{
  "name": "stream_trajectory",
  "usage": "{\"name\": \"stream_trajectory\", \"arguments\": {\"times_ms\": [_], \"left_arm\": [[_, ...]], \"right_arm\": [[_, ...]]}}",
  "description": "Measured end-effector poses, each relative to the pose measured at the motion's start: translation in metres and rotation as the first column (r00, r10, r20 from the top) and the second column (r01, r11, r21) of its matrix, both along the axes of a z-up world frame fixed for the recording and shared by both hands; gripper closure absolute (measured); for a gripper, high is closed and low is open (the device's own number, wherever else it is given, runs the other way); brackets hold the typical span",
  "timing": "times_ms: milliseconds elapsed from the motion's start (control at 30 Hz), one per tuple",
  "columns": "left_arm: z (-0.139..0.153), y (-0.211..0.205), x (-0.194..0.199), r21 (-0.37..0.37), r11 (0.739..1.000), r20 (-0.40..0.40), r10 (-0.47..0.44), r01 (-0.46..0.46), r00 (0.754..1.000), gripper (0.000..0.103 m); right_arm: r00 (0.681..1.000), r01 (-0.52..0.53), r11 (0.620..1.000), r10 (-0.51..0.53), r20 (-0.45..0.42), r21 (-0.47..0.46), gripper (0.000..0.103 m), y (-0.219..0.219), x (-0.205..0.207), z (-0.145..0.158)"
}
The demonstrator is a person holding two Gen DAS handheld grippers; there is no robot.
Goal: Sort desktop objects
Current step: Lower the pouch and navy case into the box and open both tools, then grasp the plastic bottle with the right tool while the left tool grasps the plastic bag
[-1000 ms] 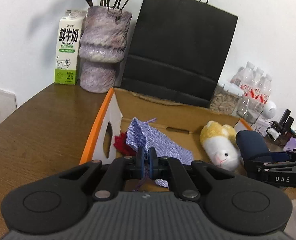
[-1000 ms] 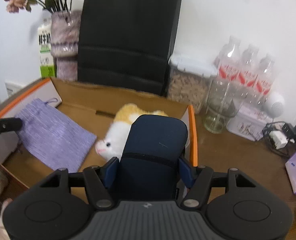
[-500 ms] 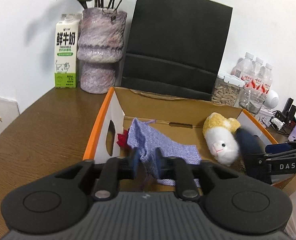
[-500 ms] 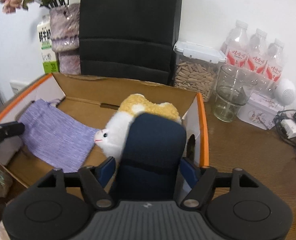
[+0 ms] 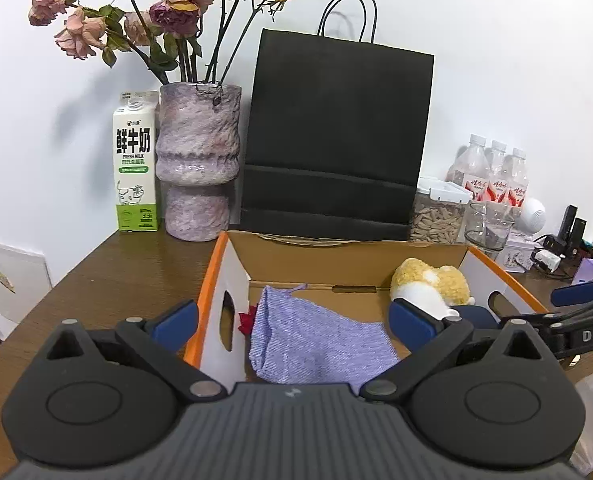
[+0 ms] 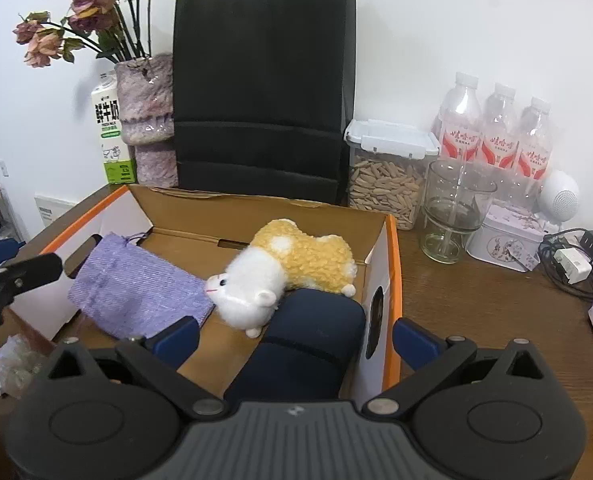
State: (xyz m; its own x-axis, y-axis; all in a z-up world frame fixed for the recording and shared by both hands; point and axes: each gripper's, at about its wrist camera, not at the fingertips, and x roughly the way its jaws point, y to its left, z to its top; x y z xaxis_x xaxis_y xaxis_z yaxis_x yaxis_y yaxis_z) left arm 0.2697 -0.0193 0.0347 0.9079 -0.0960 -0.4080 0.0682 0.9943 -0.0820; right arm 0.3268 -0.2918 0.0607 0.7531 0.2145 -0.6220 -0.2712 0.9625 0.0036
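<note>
While both grippers hover at the near edge of the open cardboard box with orange rims [image 6: 392, 248], neither grips anything. The left gripper [image 5: 292, 322] has its blue-padded fingers spread wide apart, with the woven lilac drawstring pouch [image 5: 316, 340] lying free on the box floor beyond them, at the left end of the box. A small red item [image 5: 246, 320] peeks out from beneath the pouch's left edge. The right gripper [image 6: 296, 336] is likewise spread wide; the dark navy rounded case [image 6: 308, 344] lies between its fingers without touching either pad, resting in the near right corner of the box, against the right wall. Just beyond the case, touching it, the white and yellow plush toy [image 6: 284, 264] lies on its side with its face turned left toward the pouch. Behind the box on the brown wooden surface [image 5: 108, 280] stand a tall black paper bag [image 5: 336, 140], a mottled purple vase of dried roses [image 5: 196, 160] and a green-and-white milk carton [image 5: 134, 164]. Farther right are a clear seed-filled container with a white lid [image 6: 388, 172], an empty clear glass [image 6: 452, 212] and three water bottles with red labels [image 6: 496, 136].
</note>
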Motion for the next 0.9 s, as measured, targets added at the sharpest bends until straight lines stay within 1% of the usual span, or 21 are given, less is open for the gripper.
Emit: {"name": "stream_trajectory", "arguments": {"times_ms": [300, 467, 600, 767, 900], "left_arm": [[0.005, 0.006, -0.012, 0.039, 0.999, -0.004, 0.024, -0.024, 1.0, 0.0], [0.012, 0.012, -0.027, 0.065, 0.997, 0.011, 0.03, -0.031, 0.999, 0.0], [0.015, 0.017, -0.041, 0.091, 0.996, 0.015, 0.021, -0.023, 1.0, 0.0], [0.011, 0.024, -0.058, 0.119, 0.993, -0.001, 0.025, -0.024, 1.0, 0.0], [0.002, 0.029, -0.071, 0.141, 0.99, -0.025, 0.03, -0.026, 0.999, 0.0]], "right_arm": [[0.999, -0.028, 1.0, 0.028, 0.023, 0.001, 0.0, -0.001, -0.026, 0.01], [0.999, -0.031, 0.999, 0.031, 0.032, 0.008, 0.0, -0.006, -0.048, 0.013], [0.999, -0.03, 1.0, 0.031, 0.036, -0.006, 0.0, -0.01, -0.068, 0.013], [0.999, -0.019, 1.0, 0.02, 0.039, -0.014, 0.0, -0.016, -0.091, 0.011], [0.999, -0.001, 1.0, 0.002, 0.034, -0.017, 0.0, -0.02, -0.107, 0.005]]}}
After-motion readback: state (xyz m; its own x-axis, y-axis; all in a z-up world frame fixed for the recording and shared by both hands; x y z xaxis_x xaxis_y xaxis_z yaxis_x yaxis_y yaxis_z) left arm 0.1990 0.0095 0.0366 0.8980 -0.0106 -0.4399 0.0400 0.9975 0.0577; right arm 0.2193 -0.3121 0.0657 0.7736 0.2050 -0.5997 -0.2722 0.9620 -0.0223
